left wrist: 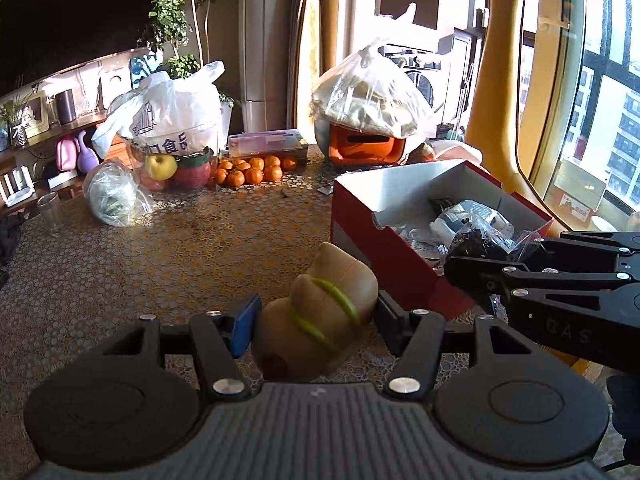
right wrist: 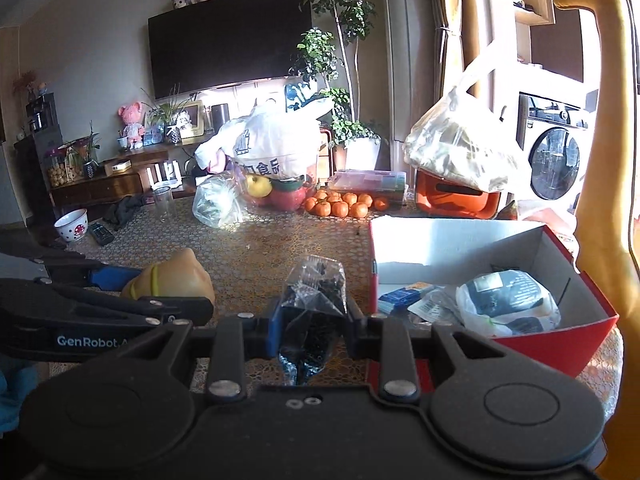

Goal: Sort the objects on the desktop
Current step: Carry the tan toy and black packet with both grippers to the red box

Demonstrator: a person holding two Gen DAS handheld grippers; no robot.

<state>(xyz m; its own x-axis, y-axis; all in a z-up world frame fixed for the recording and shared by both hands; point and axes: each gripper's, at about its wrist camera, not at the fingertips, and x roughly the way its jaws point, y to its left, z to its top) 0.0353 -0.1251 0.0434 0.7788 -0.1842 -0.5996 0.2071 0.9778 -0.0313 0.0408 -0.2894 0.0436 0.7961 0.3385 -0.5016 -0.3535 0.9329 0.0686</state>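
Left tongs [left wrist: 316, 320] hold a tan gourd-shaped toy [left wrist: 320, 320] with yellow-green bands, pinched between a blue pad on one side and a black finger on the other; the toy is lifted above the patterned counter [left wrist: 160, 256], just in front of the near corner of the red shoebox [left wrist: 400, 264]; right tongs [right wrist: 312, 330] are clamped narrow on a clear plastic packet of dark bits [right wrist: 314, 304], which sticks up between the pads and hangs a little below them; in the left wrist view the right tongs reach in from the right edge, with the packet over the box's near rim; in the right wrist view the left tongs and toy show at the left, just beside the right pair.

The shoebox sits open on the right part of the counter, white inside; it holds a rounded bagged bundle [right wrist: 508, 300], a small blue carton [right wrist: 404, 294] and some clear wrappers; beyond it stands an orange container [left wrist: 366, 146] with a plastic bag draped over it.

At the far side of the counter lie a cluster of mandarins [left wrist: 252, 170], a bowl of fruit with a yellow apple [left wrist: 160, 166] under a white printed bag, a knotted clear bag of greens [left wrist: 110, 198] and a flat plastic case [left wrist: 266, 142]; an empty clear cup [left wrist: 50, 208] stands near the left edge.
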